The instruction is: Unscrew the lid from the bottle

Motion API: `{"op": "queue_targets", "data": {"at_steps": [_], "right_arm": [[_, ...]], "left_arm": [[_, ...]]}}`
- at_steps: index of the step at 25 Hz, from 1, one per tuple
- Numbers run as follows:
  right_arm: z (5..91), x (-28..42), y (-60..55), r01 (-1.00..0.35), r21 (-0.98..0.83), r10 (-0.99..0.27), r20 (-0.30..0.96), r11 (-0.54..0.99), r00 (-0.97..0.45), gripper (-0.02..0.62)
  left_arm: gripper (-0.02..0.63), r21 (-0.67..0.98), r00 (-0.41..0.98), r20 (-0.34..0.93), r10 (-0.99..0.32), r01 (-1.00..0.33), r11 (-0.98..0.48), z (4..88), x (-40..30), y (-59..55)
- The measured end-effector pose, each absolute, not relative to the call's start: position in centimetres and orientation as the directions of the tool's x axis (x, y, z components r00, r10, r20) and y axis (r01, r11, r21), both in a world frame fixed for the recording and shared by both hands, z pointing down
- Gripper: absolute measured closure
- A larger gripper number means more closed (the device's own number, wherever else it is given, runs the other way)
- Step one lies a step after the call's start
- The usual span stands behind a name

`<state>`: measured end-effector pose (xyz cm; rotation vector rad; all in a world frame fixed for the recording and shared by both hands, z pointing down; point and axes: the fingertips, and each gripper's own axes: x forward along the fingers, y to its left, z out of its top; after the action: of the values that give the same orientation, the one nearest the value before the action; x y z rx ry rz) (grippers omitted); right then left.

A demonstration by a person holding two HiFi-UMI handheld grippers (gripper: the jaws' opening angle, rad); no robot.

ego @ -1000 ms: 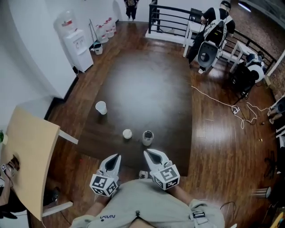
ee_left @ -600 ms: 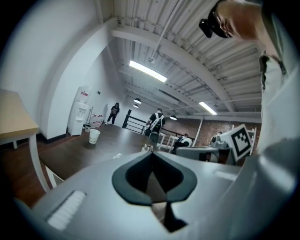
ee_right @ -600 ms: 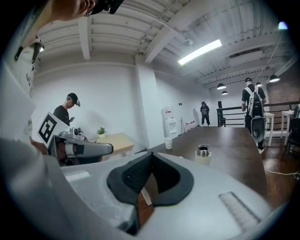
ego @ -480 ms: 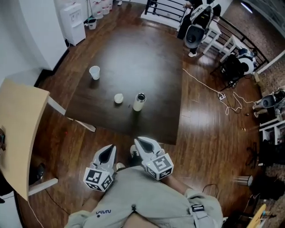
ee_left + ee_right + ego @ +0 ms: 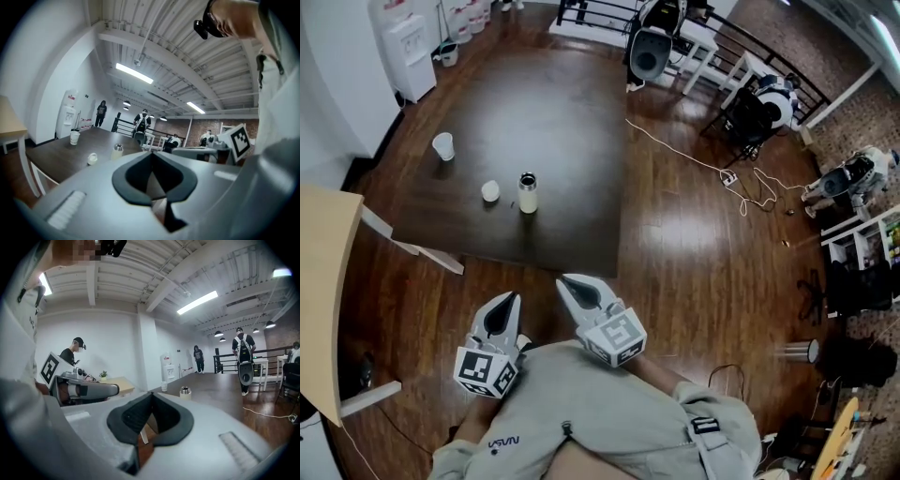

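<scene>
Left gripper (image 5: 507, 300) and right gripper (image 5: 566, 280), 2 side by side, are both fully closed on nothing, with the bottle (image 5: 528, 193) and lid (image 5: 490, 191) well ahead on the table (image 5: 553, 122).

Bottle (image 5: 528, 193) on table (image 5: 553, 112), lid (image 5: 490, 191) just left, cup (image 5: 442, 146) farther left
</scene>
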<state>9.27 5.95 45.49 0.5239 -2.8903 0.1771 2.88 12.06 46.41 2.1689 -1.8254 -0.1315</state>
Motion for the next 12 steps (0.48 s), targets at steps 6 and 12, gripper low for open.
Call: {"op": "queue_targets", "data": {"at_steps": [6, 12], "right_arm": [[45.5, 16.1, 4.9, -0.35, -0.05, -0.333, 0.203, 0.936, -0.921, 0.595], [46.4, 23.3, 4.6, -0.326, -0.041, -0.311, 0.214, 0.944, -0.926, 0.595]], "left_arm": [[0.603, 0.275, 0.209, 0.116, -0.971, -0.946, -0.171, 47.4, 10.5, 9.9], [0.603, 0.318, 0.166, 0.12, -0.979, -0.941, -0.12, 48.9, 17.2, 9.9]]}}
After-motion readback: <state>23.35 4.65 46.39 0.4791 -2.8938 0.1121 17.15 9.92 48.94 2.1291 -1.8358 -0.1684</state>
